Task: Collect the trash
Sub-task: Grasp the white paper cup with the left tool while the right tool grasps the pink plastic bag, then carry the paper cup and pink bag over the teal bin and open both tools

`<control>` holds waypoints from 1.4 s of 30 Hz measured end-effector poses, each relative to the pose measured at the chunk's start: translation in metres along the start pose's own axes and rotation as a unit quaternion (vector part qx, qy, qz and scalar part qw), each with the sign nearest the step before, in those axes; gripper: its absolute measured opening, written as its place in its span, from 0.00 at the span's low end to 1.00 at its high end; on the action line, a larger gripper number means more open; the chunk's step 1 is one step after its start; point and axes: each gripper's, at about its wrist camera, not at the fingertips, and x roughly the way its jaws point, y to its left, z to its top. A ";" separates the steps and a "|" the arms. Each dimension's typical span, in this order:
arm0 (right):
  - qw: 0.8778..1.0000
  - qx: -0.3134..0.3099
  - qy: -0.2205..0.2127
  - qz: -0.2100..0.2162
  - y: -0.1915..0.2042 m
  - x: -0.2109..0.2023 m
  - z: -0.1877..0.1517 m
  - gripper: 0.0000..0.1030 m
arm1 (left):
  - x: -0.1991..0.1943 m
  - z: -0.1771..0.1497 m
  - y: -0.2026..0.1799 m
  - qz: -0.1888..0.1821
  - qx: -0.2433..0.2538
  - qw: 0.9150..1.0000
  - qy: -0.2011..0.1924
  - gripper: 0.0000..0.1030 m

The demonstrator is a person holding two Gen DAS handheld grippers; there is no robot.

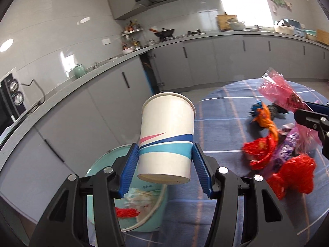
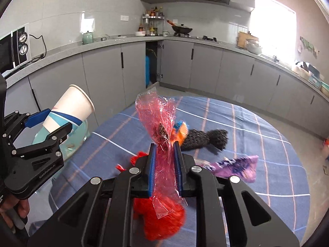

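Observation:
My left gripper is shut on a white paper cup with blue, teal and pink stripes, held above a teal trash bin that holds paper and a red scrap. The cup also shows in the right wrist view. My right gripper is shut on a crinkled pink cellophane wrapper, lifted over the table; it also shows in the left wrist view. Red wrappers, an orange wrapper, a purple wrapper and a black mesh piece lie on the blue checked tablecloth.
The round table stands in a kitchen. Grey cabinets and a counter run behind it, with a microwave, a kettle and a wok. The bin sits at the table's left edge, below the left gripper.

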 end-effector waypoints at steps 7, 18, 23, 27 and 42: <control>1.000 -0.018 -0.004 0.024 0.028 0.010 0.016 0.17 | 0.008 -0.007 0.033 0.030 -0.022 0.999 0.017 0.52; 0.997 -0.044 -0.009 0.066 0.073 0.024 0.035 0.17 | 0.018 -0.016 0.081 0.083 -0.048 0.995 0.037 0.52; 0.995 -0.059 -0.011 0.077 0.097 0.032 0.043 0.17 | 0.020 -0.021 0.103 0.114 -0.057 0.991 0.044 0.52; 0.994 -0.072 -0.012 0.080 0.113 0.036 0.045 0.17 | 0.023 -0.025 0.113 0.130 -0.060 0.989 0.048 0.52; 0.989 -0.099 -0.001 0.107 0.156 0.060 0.051 0.17 | 0.037 -0.033 0.136 0.152 -0.071 0.984 0.064 0.53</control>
